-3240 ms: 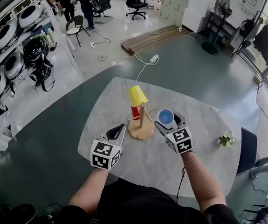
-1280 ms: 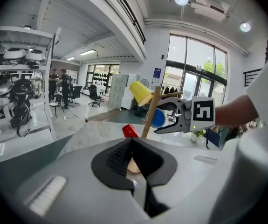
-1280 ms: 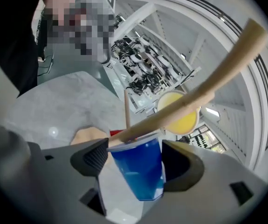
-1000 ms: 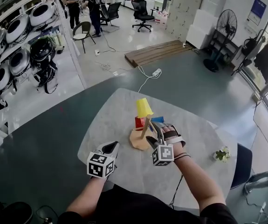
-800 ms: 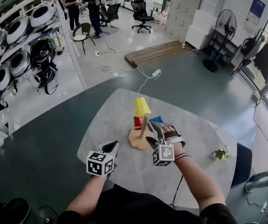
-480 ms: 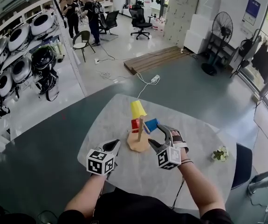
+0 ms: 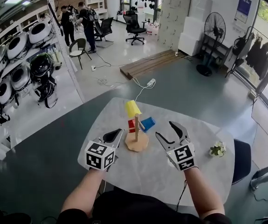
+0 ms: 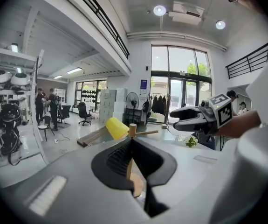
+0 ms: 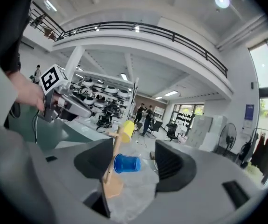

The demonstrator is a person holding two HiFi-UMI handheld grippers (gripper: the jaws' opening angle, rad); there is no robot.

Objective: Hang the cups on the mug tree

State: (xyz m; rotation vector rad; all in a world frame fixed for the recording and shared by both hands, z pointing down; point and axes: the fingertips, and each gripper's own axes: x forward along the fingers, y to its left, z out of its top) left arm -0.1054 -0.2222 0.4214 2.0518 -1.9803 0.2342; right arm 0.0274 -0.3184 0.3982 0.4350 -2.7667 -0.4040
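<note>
Pale speckled desk fills the middle of a big hall. At left, the left tongs are pressed together with nothing in them, just beside the mug tree. From the tree hang a yellow cup on top, a red cup lower left and a blue cup lower right. Right of it, the right tongs stand apart and empty, having just been closing a little. A small plant sits farther right.

Rig: left claw and right claw had black jaws, each with a white cube of black square markers. Dark top; thin cable off right wrist.
</note>
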